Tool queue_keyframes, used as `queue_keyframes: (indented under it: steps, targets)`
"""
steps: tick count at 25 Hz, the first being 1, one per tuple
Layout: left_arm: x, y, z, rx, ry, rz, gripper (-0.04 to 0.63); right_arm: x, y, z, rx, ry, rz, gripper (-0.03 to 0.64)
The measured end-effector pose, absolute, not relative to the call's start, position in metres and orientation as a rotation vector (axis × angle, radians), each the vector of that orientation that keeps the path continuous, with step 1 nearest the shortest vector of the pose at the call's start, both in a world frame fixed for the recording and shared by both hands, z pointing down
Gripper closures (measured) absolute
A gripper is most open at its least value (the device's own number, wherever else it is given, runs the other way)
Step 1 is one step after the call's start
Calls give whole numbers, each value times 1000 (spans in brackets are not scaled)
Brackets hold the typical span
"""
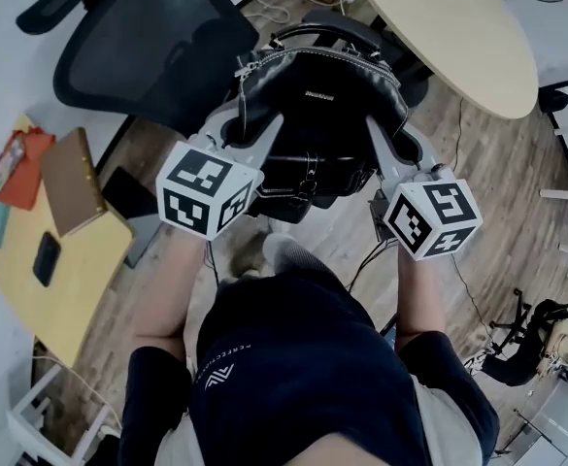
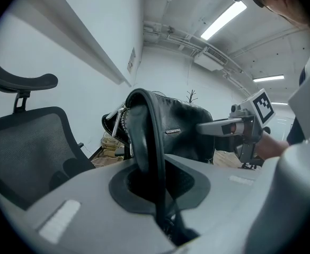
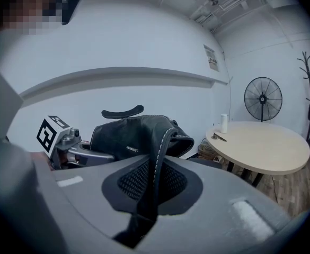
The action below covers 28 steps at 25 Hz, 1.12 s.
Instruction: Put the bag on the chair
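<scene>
**Head view.** The bag [image 1: 315,105] is black, soft leather with white stitching. It is held up in front of the person, close to the black mesh chair [image 1: 143,42]; whether it touches the seat cannot be told. Its long axis runs crosswise, from the left gripper [image 1: 245,124] to the right gripper [image 1: 392,142]. The carry handle [image 1: 313,33] lies on the far edge.

**Left gripper view.** The jaws are clamped on a black strap [image 2: 149,142] at the bag's end. The body looks limp. Expect it to sag and swing, with moderate weight.

**Right gripper view.** The jaws are closed on a stitched strap [image 3: 160,157] at the other end. The straps are the sound hold, since smooth leather may slip. A round table [image 3: 260,144] stands to the right.
</scene>
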<state>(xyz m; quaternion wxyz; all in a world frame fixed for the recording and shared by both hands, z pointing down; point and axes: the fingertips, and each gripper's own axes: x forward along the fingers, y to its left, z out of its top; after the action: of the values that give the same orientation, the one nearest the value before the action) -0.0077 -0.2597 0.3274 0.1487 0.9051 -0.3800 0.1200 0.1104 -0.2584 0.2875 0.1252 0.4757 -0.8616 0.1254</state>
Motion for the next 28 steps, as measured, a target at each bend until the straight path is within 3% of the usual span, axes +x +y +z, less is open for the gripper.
queue_keyframes:
  steps: [28]
  targets:
    - [17,-351,508,2446,-1052,537,541,137,-351,469,1329,-2373,656,591]
